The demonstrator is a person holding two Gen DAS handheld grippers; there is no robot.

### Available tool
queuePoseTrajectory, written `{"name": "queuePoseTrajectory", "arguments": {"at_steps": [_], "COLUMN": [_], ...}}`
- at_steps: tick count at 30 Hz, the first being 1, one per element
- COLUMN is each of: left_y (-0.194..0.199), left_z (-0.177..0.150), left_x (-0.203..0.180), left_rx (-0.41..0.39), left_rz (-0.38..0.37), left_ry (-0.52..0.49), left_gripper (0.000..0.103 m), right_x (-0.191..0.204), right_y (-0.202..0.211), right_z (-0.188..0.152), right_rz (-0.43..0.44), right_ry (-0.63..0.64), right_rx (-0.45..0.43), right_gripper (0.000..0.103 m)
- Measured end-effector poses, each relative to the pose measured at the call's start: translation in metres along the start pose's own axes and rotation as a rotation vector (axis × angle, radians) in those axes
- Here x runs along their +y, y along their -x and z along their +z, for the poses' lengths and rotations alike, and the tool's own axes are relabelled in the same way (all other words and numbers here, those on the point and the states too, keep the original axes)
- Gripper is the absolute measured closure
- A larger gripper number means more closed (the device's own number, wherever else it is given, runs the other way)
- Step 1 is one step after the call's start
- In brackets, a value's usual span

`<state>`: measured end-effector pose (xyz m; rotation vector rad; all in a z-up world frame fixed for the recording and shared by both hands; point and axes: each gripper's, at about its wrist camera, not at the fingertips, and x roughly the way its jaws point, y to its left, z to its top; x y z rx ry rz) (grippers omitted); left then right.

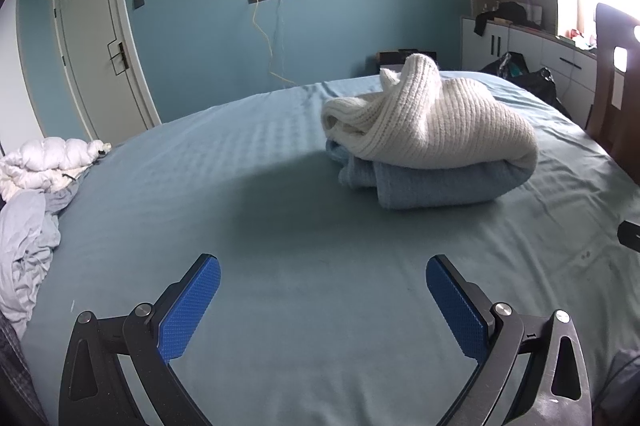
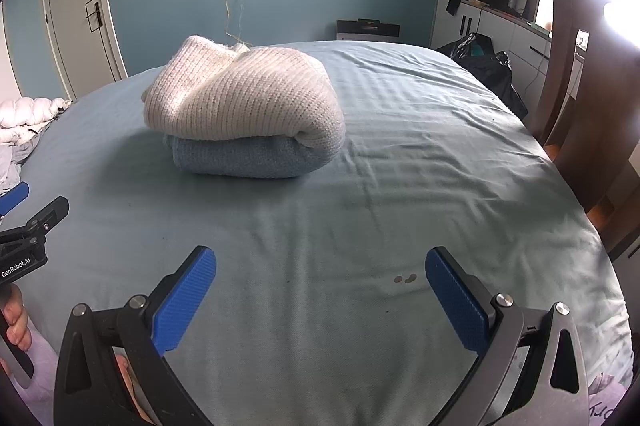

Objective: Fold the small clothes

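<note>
We hold the left claw and right claw wide and empty above the bed, because the folded cream sweater already rests on the blue sweater, toward the far edge.

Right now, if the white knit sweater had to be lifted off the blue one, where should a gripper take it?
Probably the raised loose end of the white knit sweater, approached from above with the open right gripper. That peak stands clear of the blue sweater; the rounded fold edge would likely bring both layers.
</note>
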<state>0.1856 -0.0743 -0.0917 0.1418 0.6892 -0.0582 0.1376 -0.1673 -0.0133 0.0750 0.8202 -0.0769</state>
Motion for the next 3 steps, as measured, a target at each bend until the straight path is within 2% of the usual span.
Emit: {"name": "queuePoseTrajectory", "arguments": {"at_steps": [3], "left_y": [0.0011], "left_z": [-0.0008], "left_x": [0.0014], "left_rx": [-0.007], "left_rz": [-0.007], "left_ry": [0.010], "left_gripper": [0.000], "right_x": [-0.0002], "right_y": [-0.0001], "right_z": [-0.0002], "right_rz": [0.000], "right_ry": [0.002], "right_rx": [0.001], "right_gripper": [0.001]}}
